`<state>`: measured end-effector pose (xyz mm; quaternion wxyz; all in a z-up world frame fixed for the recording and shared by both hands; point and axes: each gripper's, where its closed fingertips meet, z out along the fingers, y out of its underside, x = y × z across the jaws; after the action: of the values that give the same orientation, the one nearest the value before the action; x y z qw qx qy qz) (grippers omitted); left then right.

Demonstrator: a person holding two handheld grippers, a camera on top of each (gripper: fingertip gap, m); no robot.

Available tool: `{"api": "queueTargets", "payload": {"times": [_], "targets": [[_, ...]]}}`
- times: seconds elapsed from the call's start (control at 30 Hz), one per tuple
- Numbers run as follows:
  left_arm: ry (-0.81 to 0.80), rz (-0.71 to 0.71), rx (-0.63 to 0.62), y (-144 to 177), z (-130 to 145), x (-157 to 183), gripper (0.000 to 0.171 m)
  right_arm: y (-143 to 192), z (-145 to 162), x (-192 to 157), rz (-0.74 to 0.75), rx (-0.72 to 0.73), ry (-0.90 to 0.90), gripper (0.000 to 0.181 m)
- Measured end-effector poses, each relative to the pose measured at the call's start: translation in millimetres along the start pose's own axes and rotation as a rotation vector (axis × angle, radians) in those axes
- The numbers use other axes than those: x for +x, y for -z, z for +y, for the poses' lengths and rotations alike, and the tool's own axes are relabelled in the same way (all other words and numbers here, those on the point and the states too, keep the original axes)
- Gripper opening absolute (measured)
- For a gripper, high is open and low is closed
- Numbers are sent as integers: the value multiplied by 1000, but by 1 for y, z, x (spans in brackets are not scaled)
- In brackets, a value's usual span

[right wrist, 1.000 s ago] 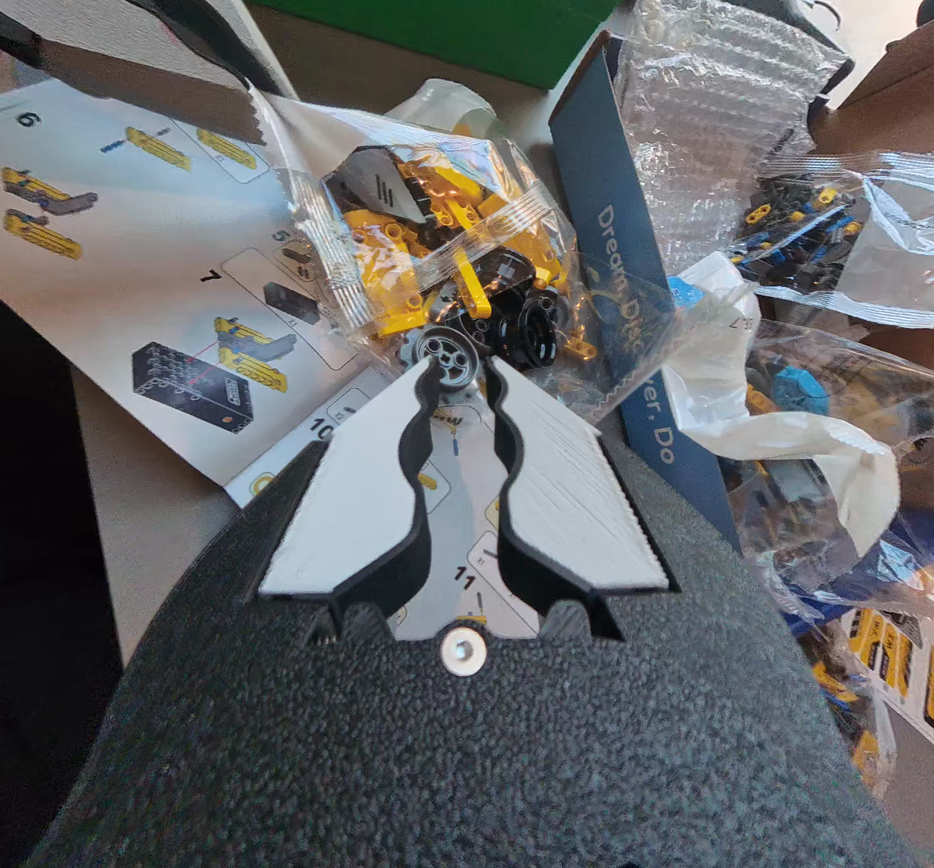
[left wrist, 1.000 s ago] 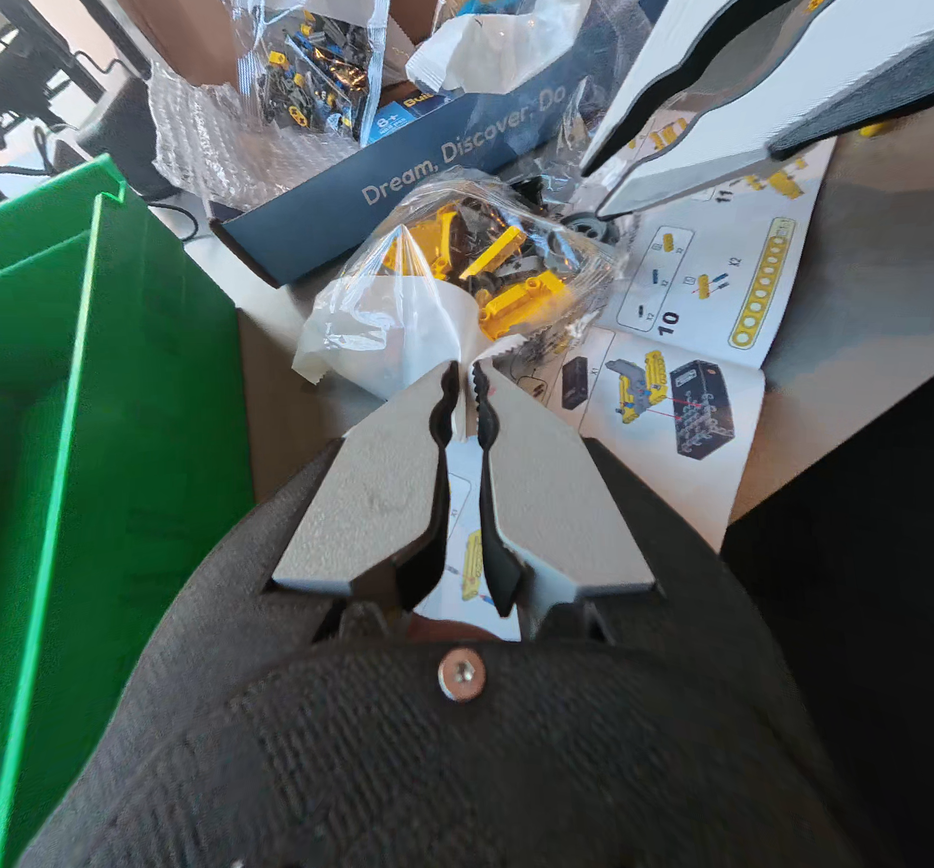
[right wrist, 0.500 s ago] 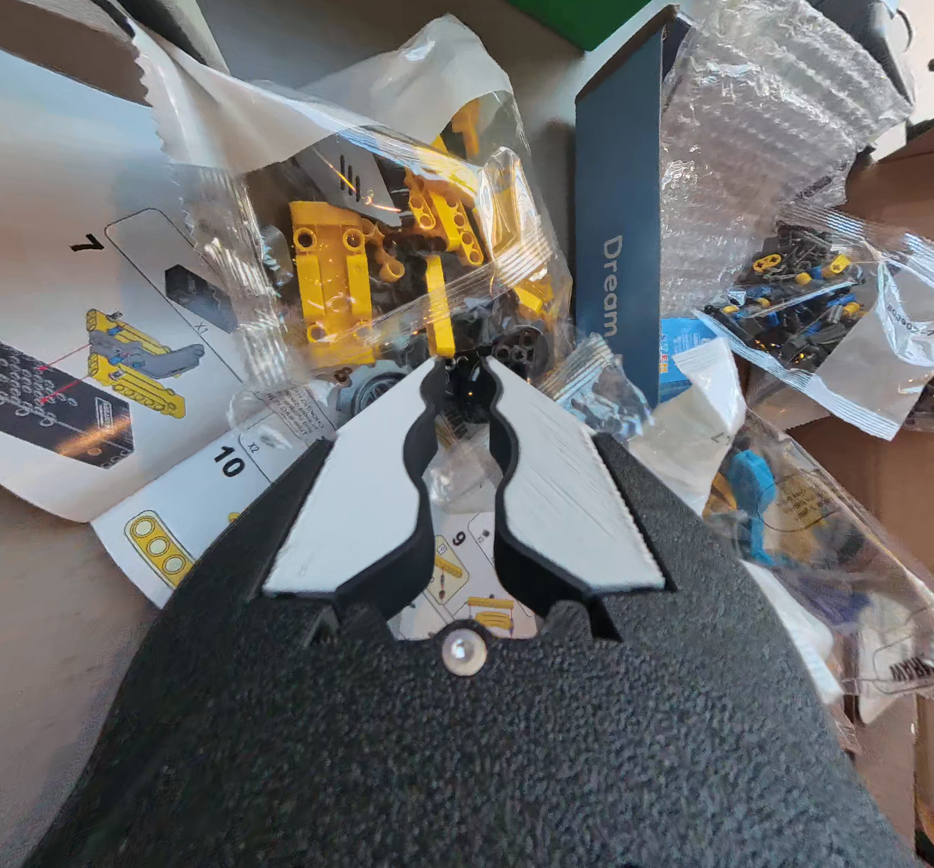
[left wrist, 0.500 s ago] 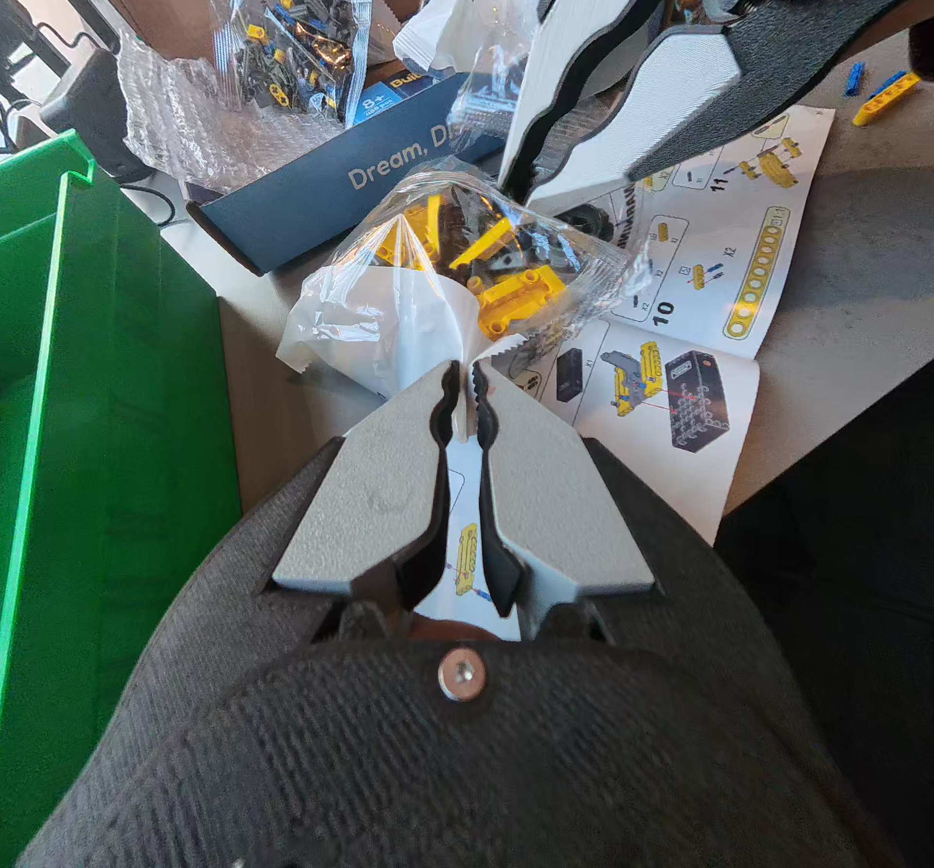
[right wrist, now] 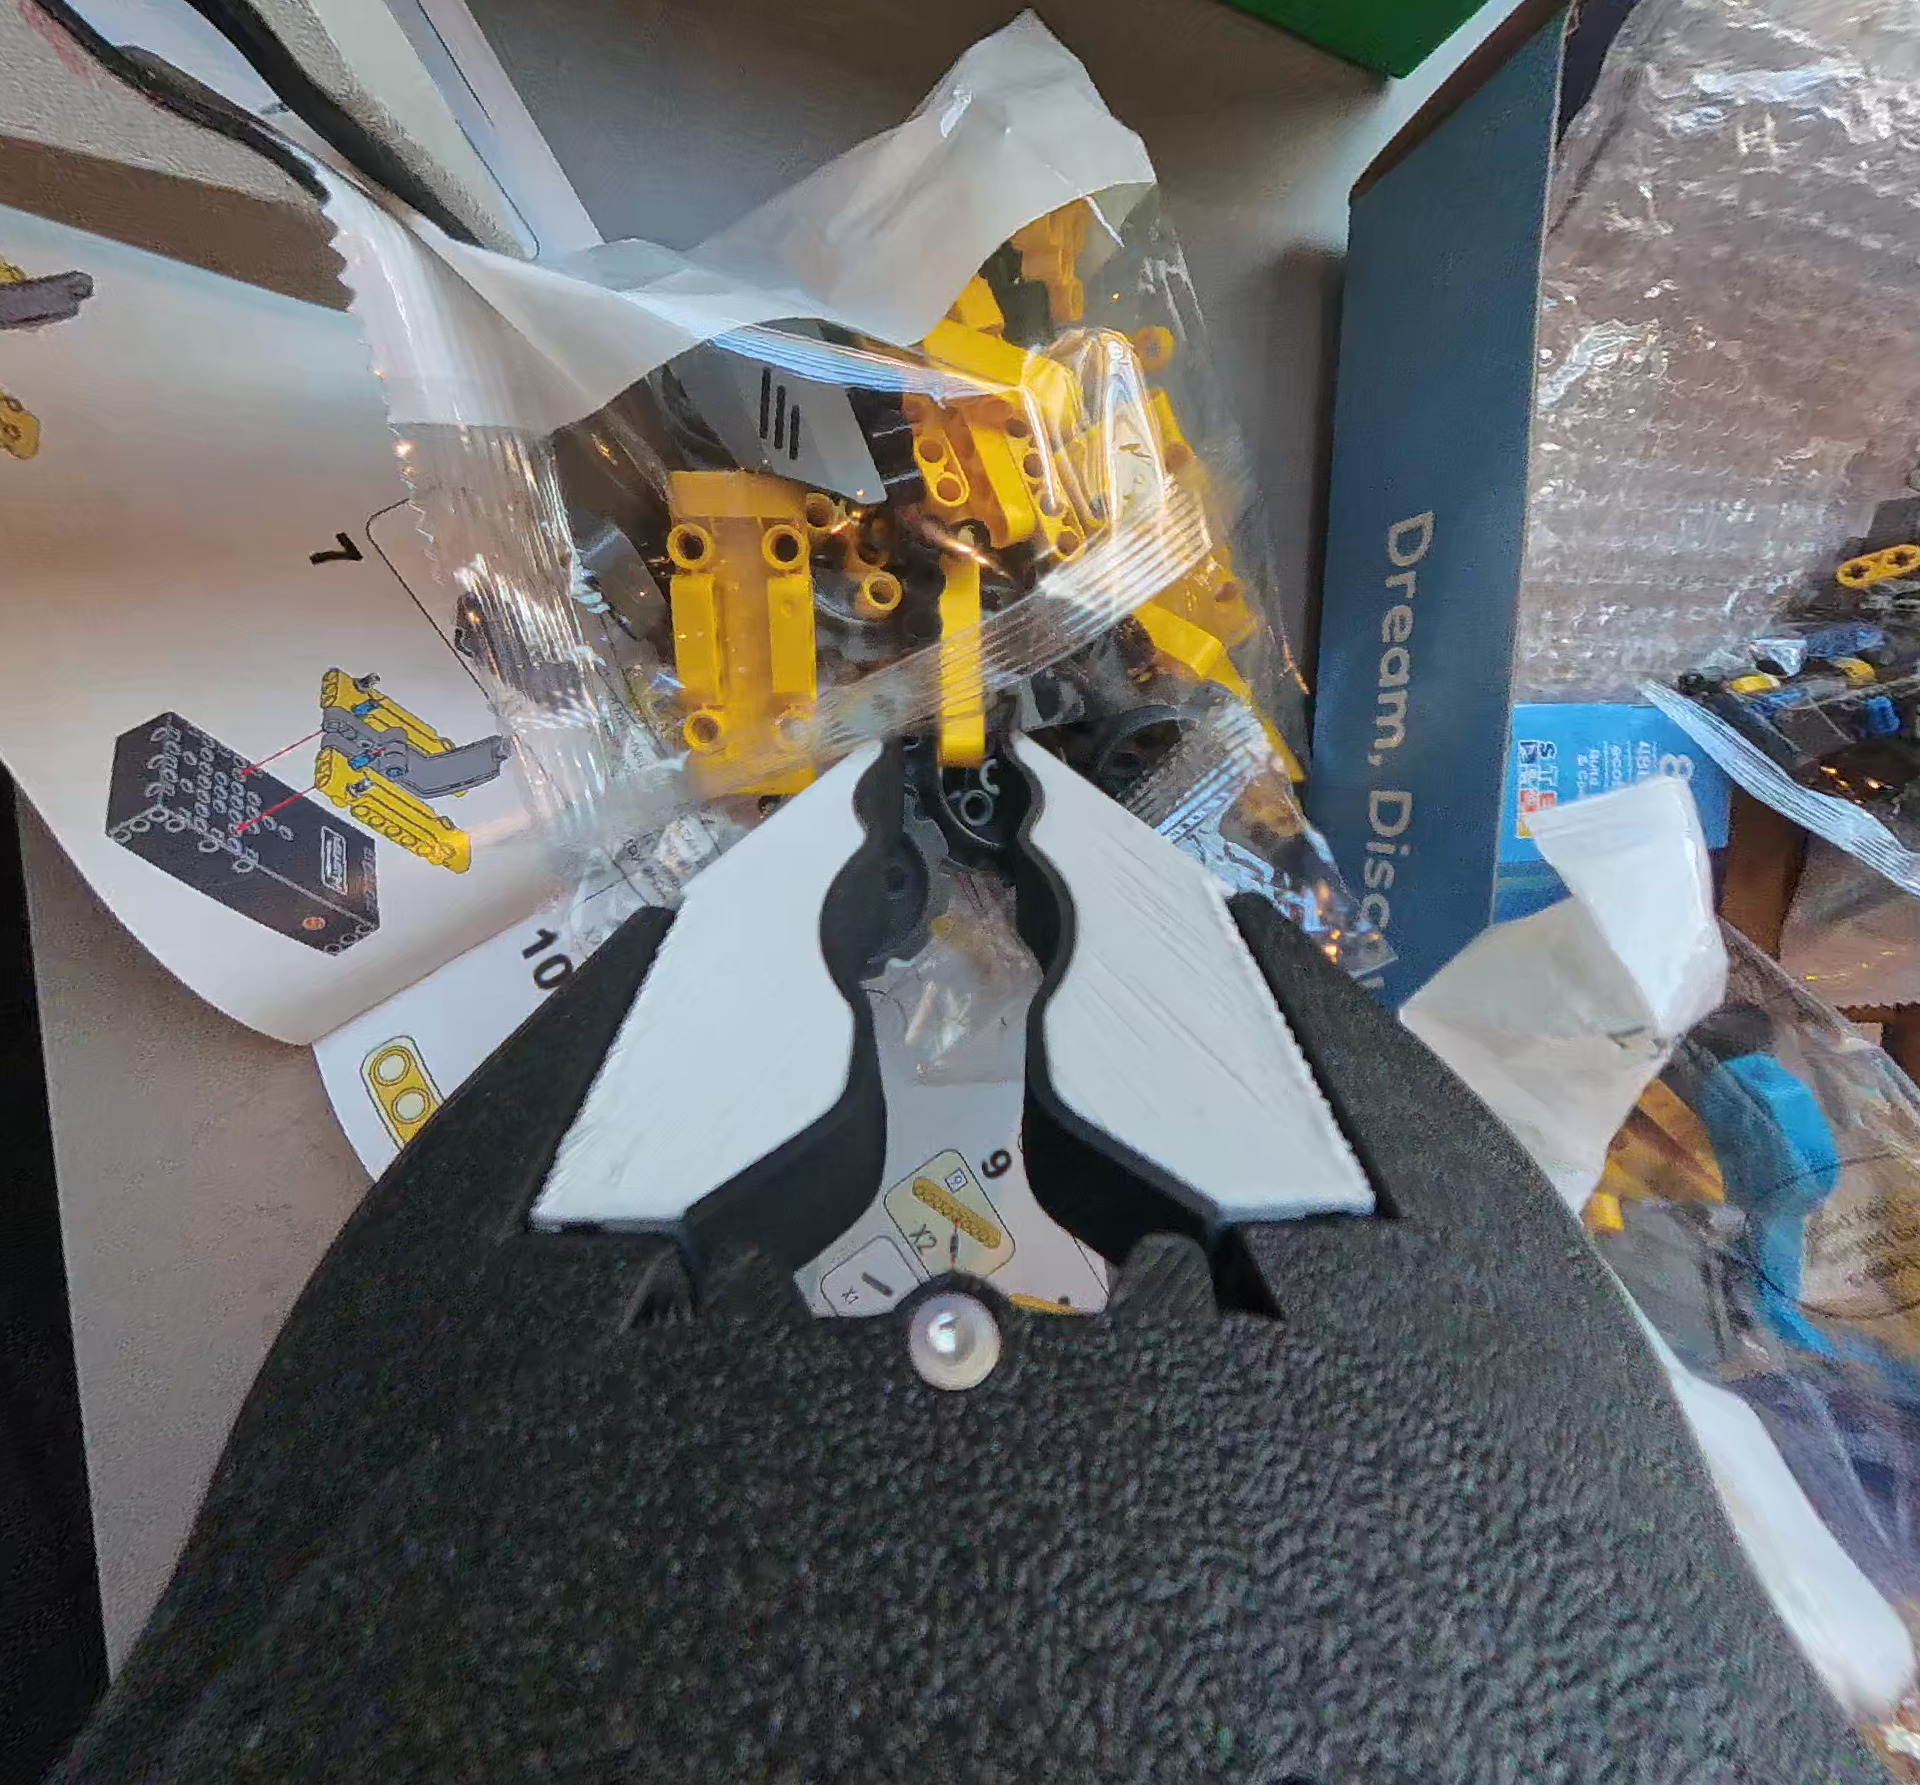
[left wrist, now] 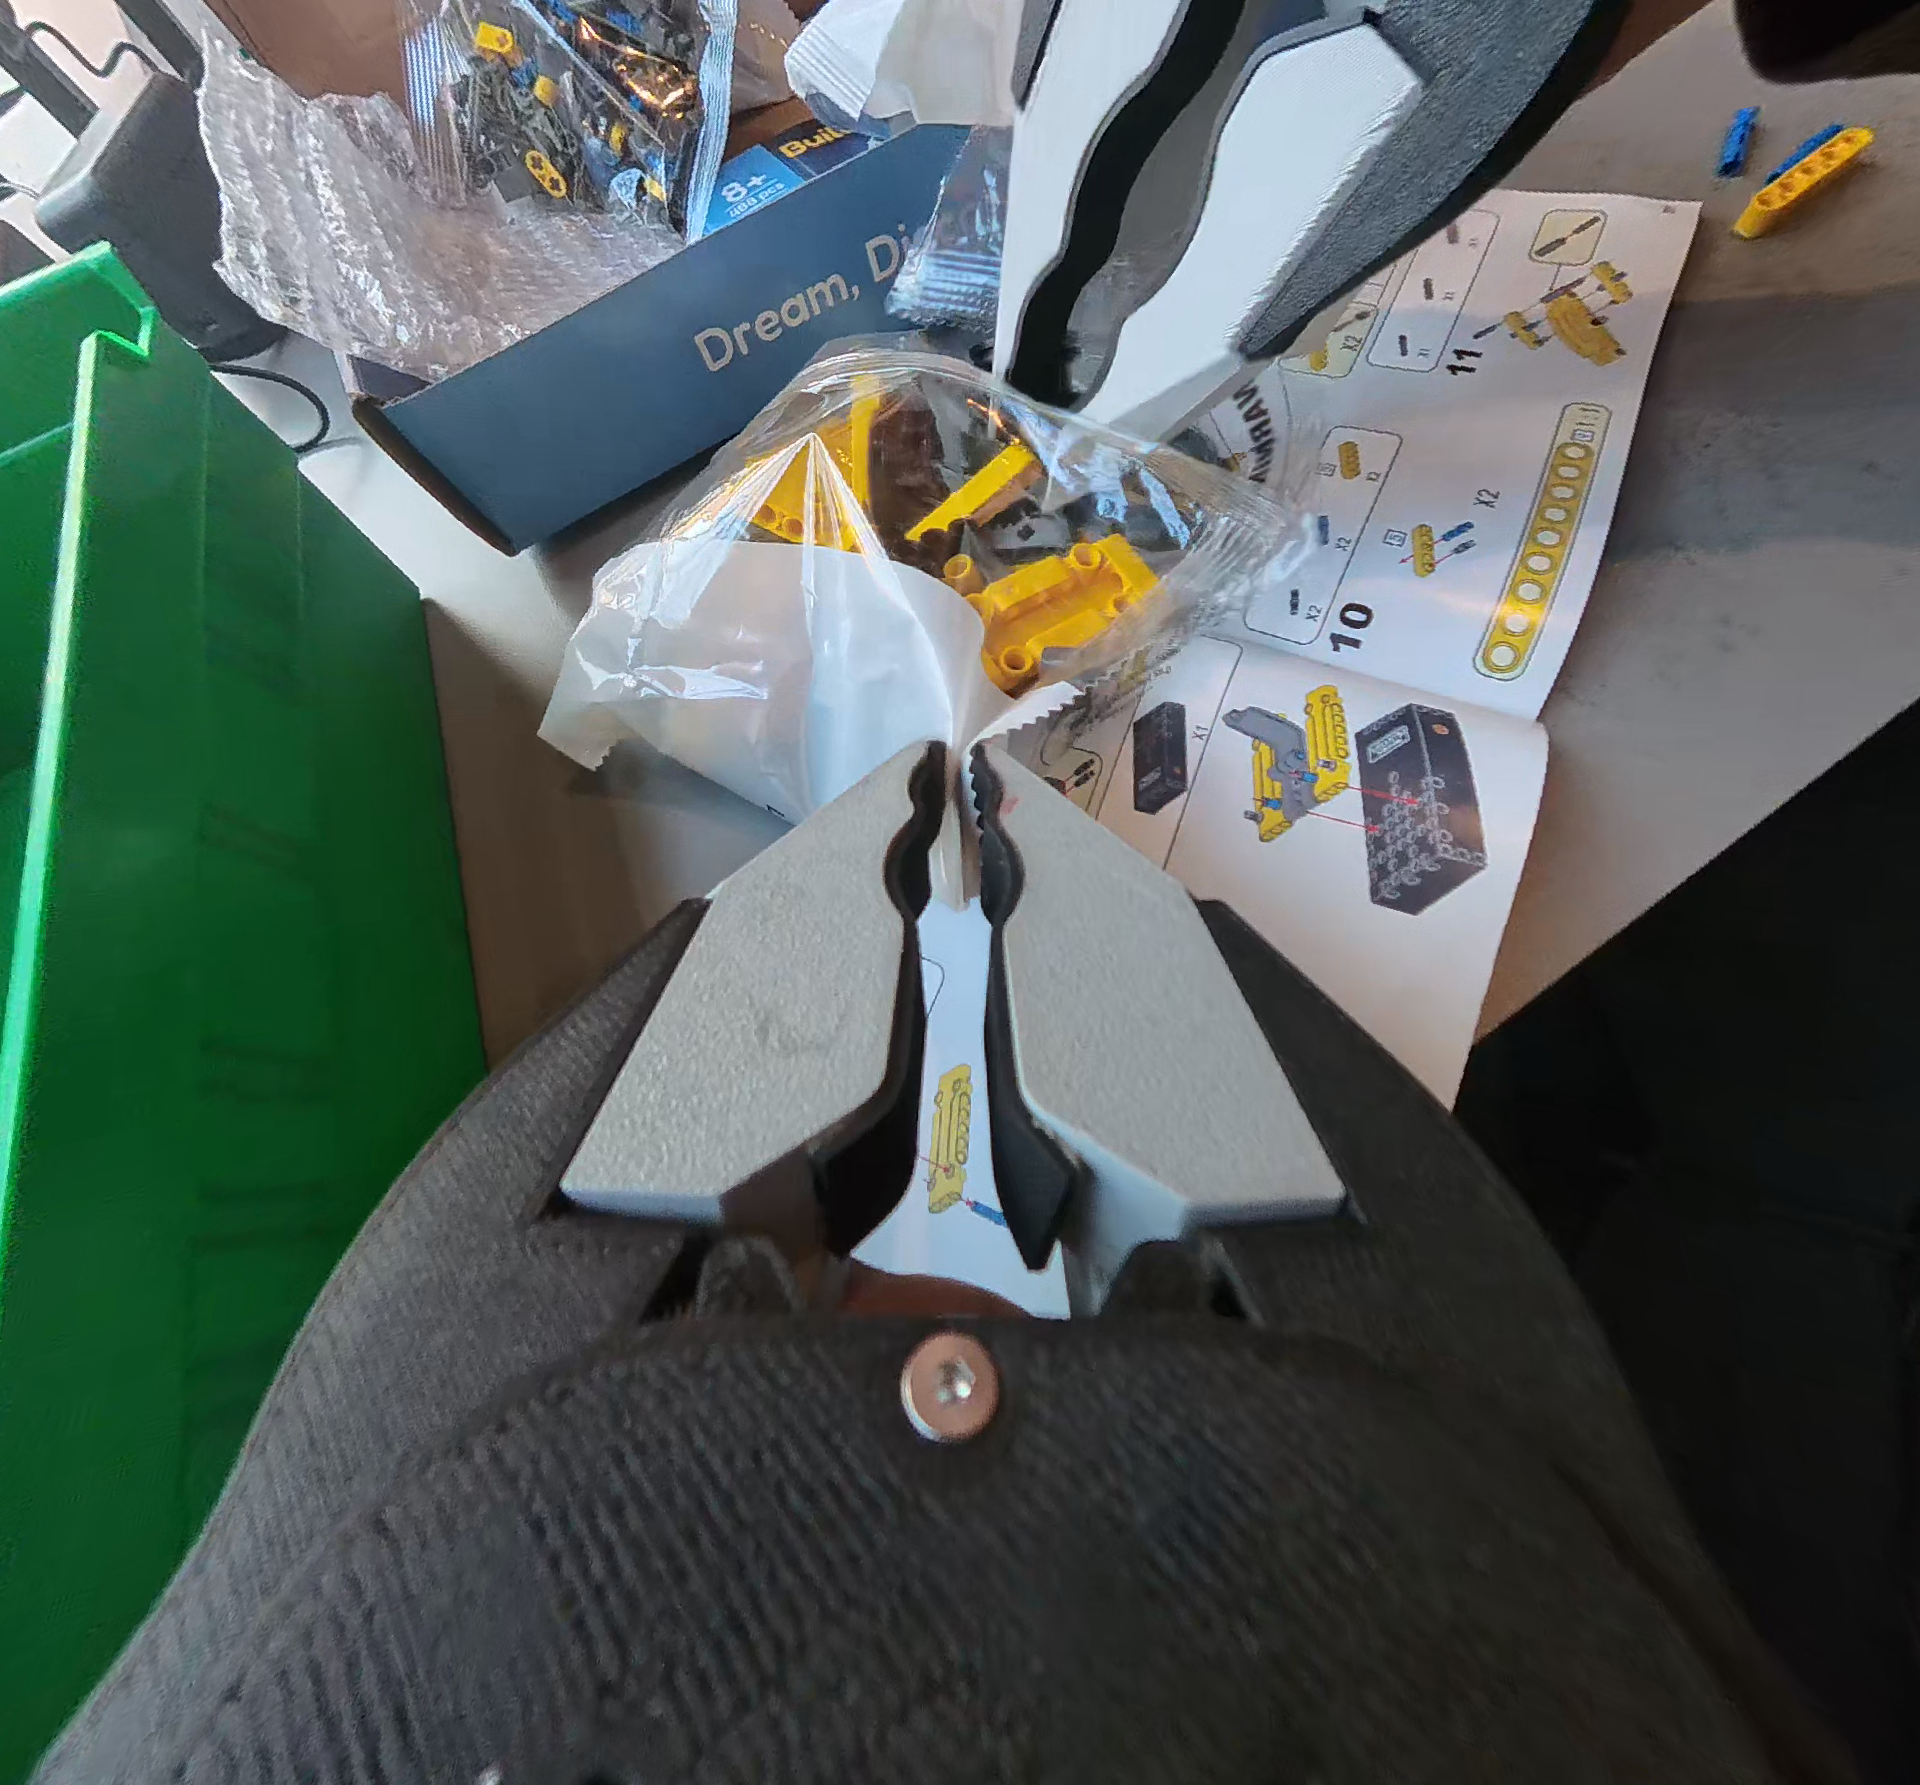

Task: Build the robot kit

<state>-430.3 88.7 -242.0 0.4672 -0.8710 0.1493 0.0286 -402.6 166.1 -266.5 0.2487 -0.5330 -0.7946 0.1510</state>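
Left gripper [left wrist: 958, 767] pinching shut on the serrated white corner of the clear parts bag [left wrist: 935, 551], jaws closed to a thin slit with the film caught between the tips. Bag lying on the grey table [left wrist: 1745, 530], half over the open instruction booklet [left wrist: 1455, 592], just in front of the dark blue box [left wrist: 623, 364].

Right gripper [right wrist: 954, 767] hanging over the far end of that bag, jaws parted narrowly, tips pressing into the film around black and yellow pieces; not clear whether gripping or only touching. Seen from the left wrist view, same white-fingered gripper [left wrist: 1101, 385] coming down from above the bag, upper body cut off by the frame edge.

Yellow beams and black round parts crowding inside the bag [right wrist: 831, 540], blurred by glare and creases, single pieces hard to count. Booklet [right wrist: 208, 592] partly hidden beneath the bag and gripper bodies.

Green bin [left wrist: 208, 800] standing left of the bag, cropped by the frame. Bubble wrap [left wrist: 332, 218] and a second parts bag [left wrist: 582, 42] sitting behind the blue box, contents too small to tell. Loose yellow beam [left wrist: 1803, 182] and a small blue piece [left wrist: 1737, 141] lying beyond the booklet, well apart from the bag.
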Motion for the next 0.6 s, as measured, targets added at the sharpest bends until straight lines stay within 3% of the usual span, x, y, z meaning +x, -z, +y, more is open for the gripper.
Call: {"api": "queueTargets", "payload": {"times": [0.27, 0.6], "targets": [[5, 1, -1, 0, 1, -1, 1, -4, 0, 2, -34, -3, -25, 8], [14, 2, 3, -1, 1, -3, 1, 29, 9, 6, 86, 36, -46, 7]]}}
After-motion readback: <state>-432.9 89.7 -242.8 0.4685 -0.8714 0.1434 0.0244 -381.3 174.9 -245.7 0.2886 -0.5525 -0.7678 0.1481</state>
